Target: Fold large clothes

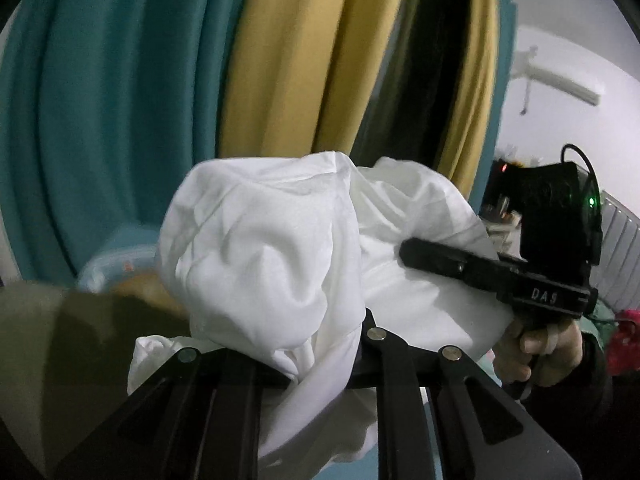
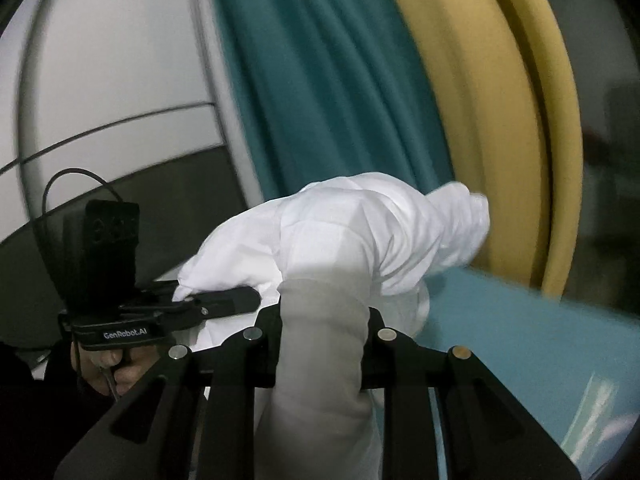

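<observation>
Teal and yellow curtains [image 1: 280,60] hang behind both grippers, which hold one bunched white garment [image 1: 272,248] up in the air. Left gripper [image 1: 320,364] and right gripper [image 2: 320,344] are each clenched on a gathered fold, close together, cloth billowing forward between them

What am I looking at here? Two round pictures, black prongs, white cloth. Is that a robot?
No robot: a person holds a hand-held claw in each hand, with a wide-angle camera on each looking along its fingers. One picture is from the left claw, the other from the right claw; each also shows the other claw from the side. Both are shut on one bunched white garment, lifted up. Behind hang teal curtains and yellow curtains. The surface below is mostly hidden.
</observation>
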A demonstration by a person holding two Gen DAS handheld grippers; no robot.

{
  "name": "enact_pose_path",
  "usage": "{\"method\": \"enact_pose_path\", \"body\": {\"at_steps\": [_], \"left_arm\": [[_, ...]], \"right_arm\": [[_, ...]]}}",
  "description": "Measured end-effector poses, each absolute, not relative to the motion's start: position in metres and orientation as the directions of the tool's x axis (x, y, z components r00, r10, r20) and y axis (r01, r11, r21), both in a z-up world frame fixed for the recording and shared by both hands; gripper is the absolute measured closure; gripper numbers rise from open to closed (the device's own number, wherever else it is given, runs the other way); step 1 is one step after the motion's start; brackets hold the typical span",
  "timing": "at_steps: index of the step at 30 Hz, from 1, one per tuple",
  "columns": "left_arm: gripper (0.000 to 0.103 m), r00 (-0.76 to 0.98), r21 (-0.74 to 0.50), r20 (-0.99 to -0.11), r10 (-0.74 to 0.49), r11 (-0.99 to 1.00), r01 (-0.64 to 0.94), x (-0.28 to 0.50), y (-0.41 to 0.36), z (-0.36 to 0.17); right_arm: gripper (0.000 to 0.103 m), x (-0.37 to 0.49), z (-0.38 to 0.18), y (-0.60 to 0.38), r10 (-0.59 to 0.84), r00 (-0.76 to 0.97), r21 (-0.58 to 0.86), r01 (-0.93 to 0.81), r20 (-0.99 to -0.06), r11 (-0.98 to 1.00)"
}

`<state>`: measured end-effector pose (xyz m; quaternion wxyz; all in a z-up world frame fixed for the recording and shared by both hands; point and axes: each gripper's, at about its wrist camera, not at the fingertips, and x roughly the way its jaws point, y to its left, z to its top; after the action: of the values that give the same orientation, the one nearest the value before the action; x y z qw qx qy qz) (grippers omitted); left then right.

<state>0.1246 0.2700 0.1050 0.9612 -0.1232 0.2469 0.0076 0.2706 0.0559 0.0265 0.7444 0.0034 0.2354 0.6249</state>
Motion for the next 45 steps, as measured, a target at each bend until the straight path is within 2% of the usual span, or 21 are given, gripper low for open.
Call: {"method": "enact_pose_path", "body": {"at_steps": [4, 7, 11, 14, 16, 20, 24, 26, 27, 30, 37, 41, 45], "left_arm": [[0.086, 0.756, -0.276, -0.644, -0.117, 0.957, -0.088, 0.162, 0.272, 0.034], [0.086, 0.690, -0.299, -0.702, -0.177, 0.952, -0.060, 0.179, 0.264, -0.001], [0.072, 0.657, -0.304, -0.730, -0.188, 0.950, -0.065, 0.192, 0.265, -0.013], [0.068, 0.643, -0.285, -0.744, -0.180, 0.957, -0.062, 0.198, 0.270, -0.016], [0.067, 0.639, -0.272, -0.750, -0.174, 0.960, -0.058, 0.200, 0.271, -0.011], [0.063, 0.644, -0.286, -0.747, -0.169, 0.955, -0.082, 0.197, 0.276, -0.009], [0.061, 0.656, -0.250, -0.751, -0.076, 0.952, -0.176, 0.180, 0.277, 0.007], [0.047, 0.659, -0.198, -0.752, 0.000, 0.954, -0.225, 0.174, 0.278, 0.013], [0.045, 0.648, -0.170, -0.760, 0.043, 0.950, -0.263, 0.172, 0.279, 0.013], [0.044, 0.590, -0.144, -0.804, 0.069, 0.941, -0.307, 0.176, 0.281, 0.001], [0.044, 0.452, 0.111, -0.847, 0.281, 0.924, -0.367, 0.174, 0.252, -0.008], [0.044, 0.421, 0.155, -0.840, 0.342, 0.896, -0.417, 0.173, 0.247, -0.002], [0.044, 0.456, 0.185, -0.787, 0.416, 0.864, -0.469, 0.162, 0.237, 0.016]], "right_arm": [[0.081, 0.299, -0.053, 0.060, 0.853, 0.118, 0.429, -0.824, -0.509, 0.370], [0.079, 0.314, -0.099, 0.039, 0.803, 0.140, 0.491, -0.727, -0.579, 0.481], [0.070, 0.324, -0.128, 0.016, 0.765, 0.149, 0.533, -0.635, -0.626, 0.560], [0.061, 0.320, -0.133, 0.005, 0.746, 0.185, 0.519, -0.612, -0.640, 0.597], [0.049, 0.319, -0.132, -0.001, 0.732, 0.209, 0.504, -0.604, -0.648, 0.618], [0.040, 0.306, -0.127, -0.009, 0.707, 0.252, 0.460, -0.609, -0.660, 0.646], [0.036, 0.301, -0.125, -0.013, 0.699, 0.266, 0.435, -0.623, -0.663, 0.650], [0.034, 0.302, -0.125, -0.015, 0.698, 0.269, 0.426, -0.631, -0.663, 0.648], [0.031, 0.303, -0.126, -0.015, 0.699, 0.264, 0.427, -0.632, -0.665, 0.646], [0.025, 0.308, -0.127, -0.017, 0.701, 0.248, 0.439, -0.629, -0.668, 0.641], [0.024, 0.304, -0.113, -0.032, 0.713, 0.240, 0.433, -0.655, -0.659, 0.620], [0.021, 0.303, -0.113, -0.035, 0.694, 0.252, 0.384, -0.683, -0.674, 0.621], [0.016, 0.309, -0.121, -0.027, 0.689, 0.257, 0.364, -0.697, -0.678, 0.618]]}}
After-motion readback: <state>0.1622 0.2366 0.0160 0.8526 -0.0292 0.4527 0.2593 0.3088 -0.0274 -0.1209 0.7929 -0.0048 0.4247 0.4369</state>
